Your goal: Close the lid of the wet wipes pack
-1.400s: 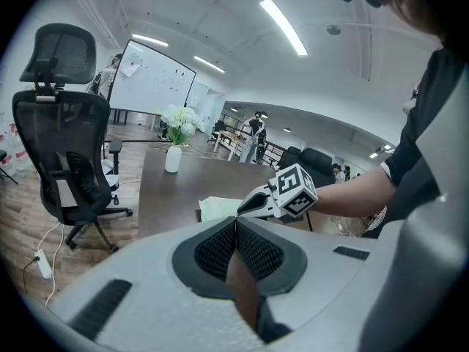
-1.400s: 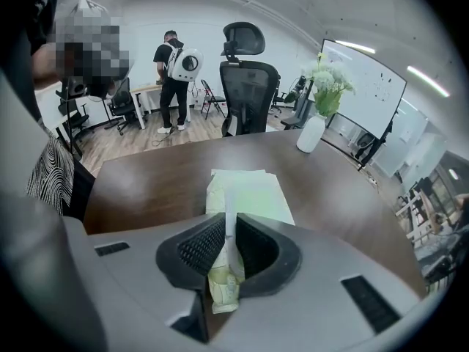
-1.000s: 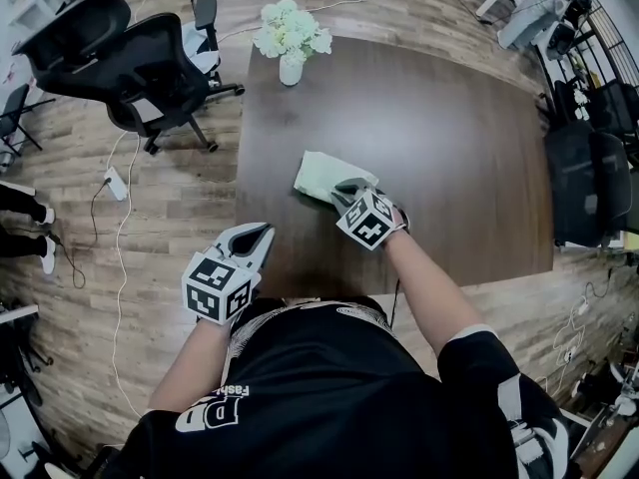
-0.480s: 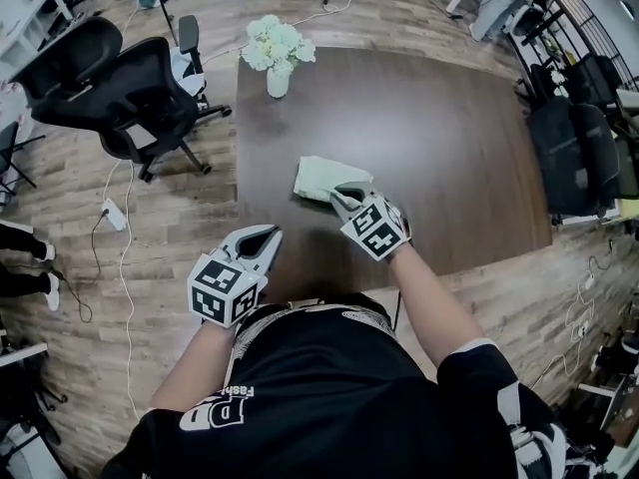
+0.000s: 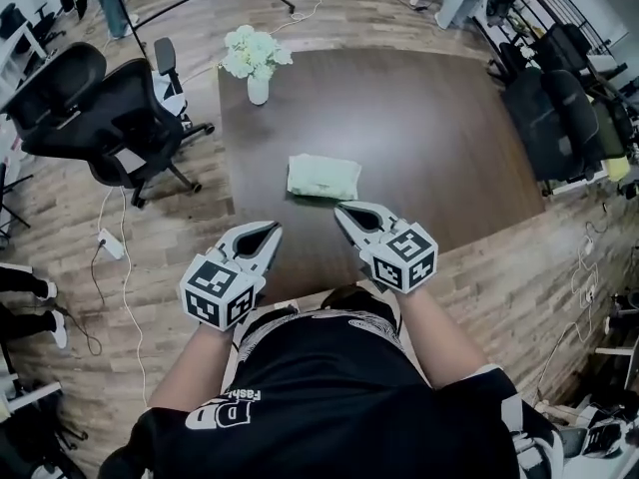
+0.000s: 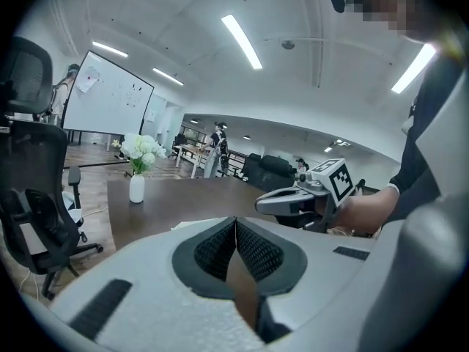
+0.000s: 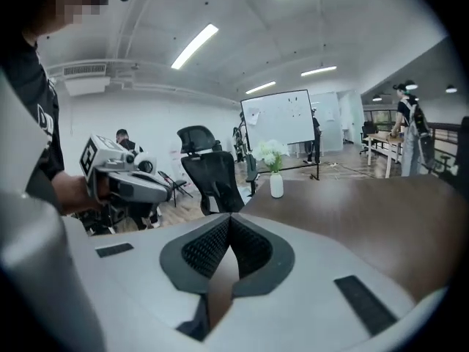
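Standing by the table [image 5: 449, 148], I see the wet wipes pack [image 5: 324, 177] lying flat on the dark top, a little left of its middle, with its long axis running left to right across the person's front. Both claws sit on the near side of it, so the pack lies straight ahead of them, further onto the table. The right gripper [image 5: 340, 209] is the nearer of the 2, its tips close to the pack's near edge but apart from it. The left gripper [image 5: 271, 229] hangs over the table's near-left edge, further off and to the pack's left. Each gripper's own view shows its jaws pressed together at the tips with nothing between them. From above the pack's top looks flat, with no flap standing up and no wipe poking out, though I cannot tell whether the lid is fully pressed shut. I judge that any further press would fall to the right gripper. Far off at the table's back-left corner, a white vase [image 5: 258, 90] holds pale flowers [image 5: 250, 52], well apart from the pack.
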{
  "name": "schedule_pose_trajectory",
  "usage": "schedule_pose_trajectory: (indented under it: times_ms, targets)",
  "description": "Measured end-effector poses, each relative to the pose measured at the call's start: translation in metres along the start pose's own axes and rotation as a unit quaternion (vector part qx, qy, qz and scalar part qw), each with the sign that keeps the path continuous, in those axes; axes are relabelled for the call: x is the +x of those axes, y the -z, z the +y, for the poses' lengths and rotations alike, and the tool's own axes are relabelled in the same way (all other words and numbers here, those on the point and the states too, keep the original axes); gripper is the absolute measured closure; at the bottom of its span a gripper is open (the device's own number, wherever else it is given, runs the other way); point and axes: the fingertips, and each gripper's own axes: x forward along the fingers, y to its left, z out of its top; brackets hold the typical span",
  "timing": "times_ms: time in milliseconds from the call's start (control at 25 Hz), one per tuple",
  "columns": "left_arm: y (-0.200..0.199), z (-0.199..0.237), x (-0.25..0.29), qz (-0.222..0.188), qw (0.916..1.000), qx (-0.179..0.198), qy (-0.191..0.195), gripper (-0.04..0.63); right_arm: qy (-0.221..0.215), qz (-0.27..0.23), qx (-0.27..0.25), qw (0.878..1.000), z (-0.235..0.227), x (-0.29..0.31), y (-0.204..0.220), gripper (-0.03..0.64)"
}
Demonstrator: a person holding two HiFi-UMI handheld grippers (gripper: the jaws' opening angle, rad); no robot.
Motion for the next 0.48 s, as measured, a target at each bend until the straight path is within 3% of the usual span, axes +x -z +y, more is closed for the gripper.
schedule_pose_trajectory:
  times_ms: [160,480]
  targets:
    - [-0.003,-0.011,-0.002,-0.001,0.9998,0.014,0.011,0.575,-0.003,-0.041,0.040,0.998,0.013,-0.024,-0.005,0.612]
    - [-0.008,-0.038,-0.013,-0.016,0.9995,0.025,-0.005,0.575,-0.008,-0.056,0.047,0.997,0.022,-0.074,0.005,0.612]
